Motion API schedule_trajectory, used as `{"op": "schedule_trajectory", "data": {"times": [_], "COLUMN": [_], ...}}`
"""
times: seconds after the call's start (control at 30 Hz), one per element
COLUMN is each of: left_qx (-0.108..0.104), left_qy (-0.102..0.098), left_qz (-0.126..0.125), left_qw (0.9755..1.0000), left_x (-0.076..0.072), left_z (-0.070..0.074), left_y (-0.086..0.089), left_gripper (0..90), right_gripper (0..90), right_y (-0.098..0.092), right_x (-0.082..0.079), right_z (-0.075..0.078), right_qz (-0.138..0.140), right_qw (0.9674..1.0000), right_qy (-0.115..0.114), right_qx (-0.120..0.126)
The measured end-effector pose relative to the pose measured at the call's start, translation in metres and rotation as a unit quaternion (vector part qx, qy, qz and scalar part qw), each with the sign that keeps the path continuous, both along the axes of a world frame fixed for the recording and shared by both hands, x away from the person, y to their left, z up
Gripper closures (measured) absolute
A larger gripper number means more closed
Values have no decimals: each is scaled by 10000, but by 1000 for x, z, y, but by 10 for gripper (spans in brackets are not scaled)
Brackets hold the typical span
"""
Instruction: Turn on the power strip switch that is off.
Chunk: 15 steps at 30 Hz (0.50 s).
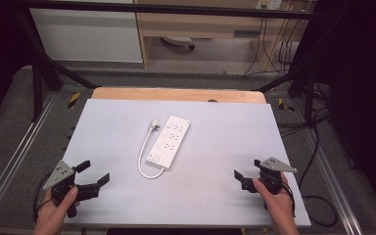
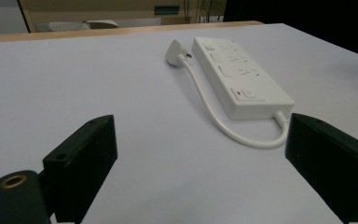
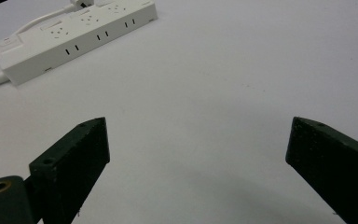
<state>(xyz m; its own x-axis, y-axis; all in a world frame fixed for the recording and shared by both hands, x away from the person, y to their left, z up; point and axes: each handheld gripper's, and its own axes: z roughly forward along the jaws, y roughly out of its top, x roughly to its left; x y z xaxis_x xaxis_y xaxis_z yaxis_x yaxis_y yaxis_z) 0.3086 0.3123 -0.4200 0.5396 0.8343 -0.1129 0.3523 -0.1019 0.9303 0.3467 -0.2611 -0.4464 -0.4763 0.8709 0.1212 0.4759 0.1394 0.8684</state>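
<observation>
1. High view: lying near the middle of the pale table top, slanted, a white power strip, with its cord looping off the near end and running back up its left side to the plug.
2. Leaving wide bare surface on every side of the power strip; sitting well apart from all four table edges, with a strip of bare wood showing along the far edge.
3. Hovering over the near left corner, the left gripper, jaws spread apart and holding nothing; well apart from the power strip.
4. Hovering near the right edge at the near side, the right gripper, jaws also spread and empty.
5. Left gripper view: looking between two wide-open black jaws, nothing between them; lying ahead and to the right, the power strip, with its cord curving round the near end and the plug resting just beside the far left side.
6. Showing a switch with a small red mark on the near end of the power strip; printing there too small to read.
7. Stretching open and bare to the left, up to the wooden far edge.
8. Right gripper view: standing wide apart again, the black jaws, gripping nothing; lying far off at upper left, the power strip, with plain table between and to the right.
9. Showing rows of socket holes and side slots; no readable writing.
</observation>
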Motion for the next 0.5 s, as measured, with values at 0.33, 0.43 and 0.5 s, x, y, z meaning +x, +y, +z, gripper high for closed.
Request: {"op": "schedule_trajectory", "data": {"times": [0.33, 0.43, 0.5], "left_qx": [-111, -164, -147], "left_qy": [-41, -72, -92], "left_qz": [-28, -41, -22], "left_qw": [9999, 9998, 9998], "left_x": [-1, -2, -3], "left_z": [2, 4, 5], "left_y": [-1, -1, -1], "left_gripper": [80, 78, 77], "right_gripper": [57, 53, 51], "right_y": [4, 4, 5], "right_x": [1, 1, 1], "right_z": [1, 1, 2], "right_qz": [76, 99, 117], "right_qw": [10000, 9999, 9999], "right_qy": [-39, -72, -90], "right_qx": [-52, -58, -41]}}
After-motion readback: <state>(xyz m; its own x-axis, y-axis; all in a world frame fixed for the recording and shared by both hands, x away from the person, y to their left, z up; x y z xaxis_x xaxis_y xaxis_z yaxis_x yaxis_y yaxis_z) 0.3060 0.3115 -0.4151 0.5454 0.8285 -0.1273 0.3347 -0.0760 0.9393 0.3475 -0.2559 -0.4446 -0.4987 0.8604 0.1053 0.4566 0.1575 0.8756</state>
